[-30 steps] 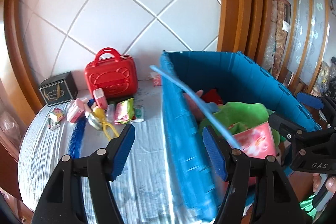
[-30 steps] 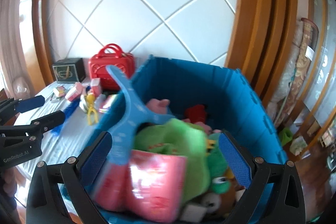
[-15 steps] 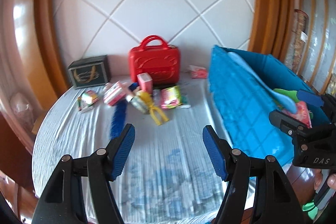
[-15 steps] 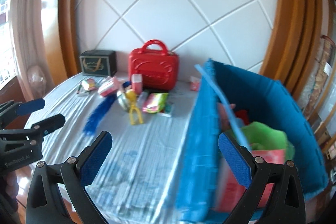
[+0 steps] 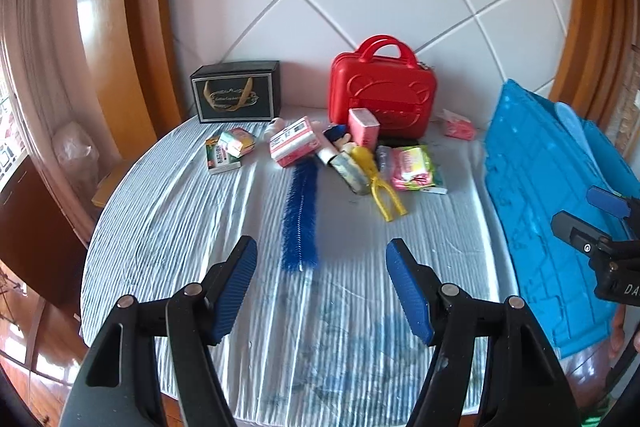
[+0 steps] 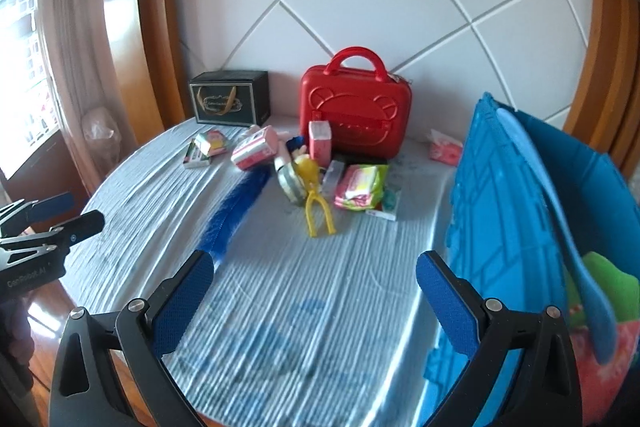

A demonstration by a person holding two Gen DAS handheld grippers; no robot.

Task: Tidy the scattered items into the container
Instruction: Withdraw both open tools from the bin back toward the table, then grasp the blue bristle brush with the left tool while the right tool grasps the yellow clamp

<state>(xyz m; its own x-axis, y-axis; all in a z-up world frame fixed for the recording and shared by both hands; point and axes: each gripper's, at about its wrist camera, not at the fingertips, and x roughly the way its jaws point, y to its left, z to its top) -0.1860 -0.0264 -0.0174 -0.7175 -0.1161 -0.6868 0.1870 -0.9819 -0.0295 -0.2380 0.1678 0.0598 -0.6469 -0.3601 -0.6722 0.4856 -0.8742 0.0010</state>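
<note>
A blue crate (image 5: 536,203) stands at the table's right edge; in the right wrist view (image 6: 496,211) it holds a light blue shoehorn (image 6: 560,219), a green plush and a pink pack. Scattered items lie mid-table: a blue bottle brush (image 5: 299,215) (image 6: 236,211), yellow tongs (image 5: 380,187) (image 6: 316,199), a pink-green packet (image 5: 412,169) (image 6: 360,187), pink boxes (image 5: 294,147) and small packs (image 5: 228,151). My left gripper (image 5: 320,291) is open and empty above the cloth, short of the brush. My right gripper (image 6: 316,301) is open and empty, left of the crate.
A red toy suitcase (image 5: 382,93) (image 6: 356,111) and a black gift box (image 5: 236,91) (image 6: 230,99) stand against the tiled wall. A pink tissue pack (image 5: 458,127) lies behind the crate. The round table (image 5: 168,227) has a striped cloth; its edge drops off at left.
Both grippers have swung left, away from the crate's inside, and now face the scattered items on the table. The shoehorn now rests in the crate. Both grippers stay open.
</note>
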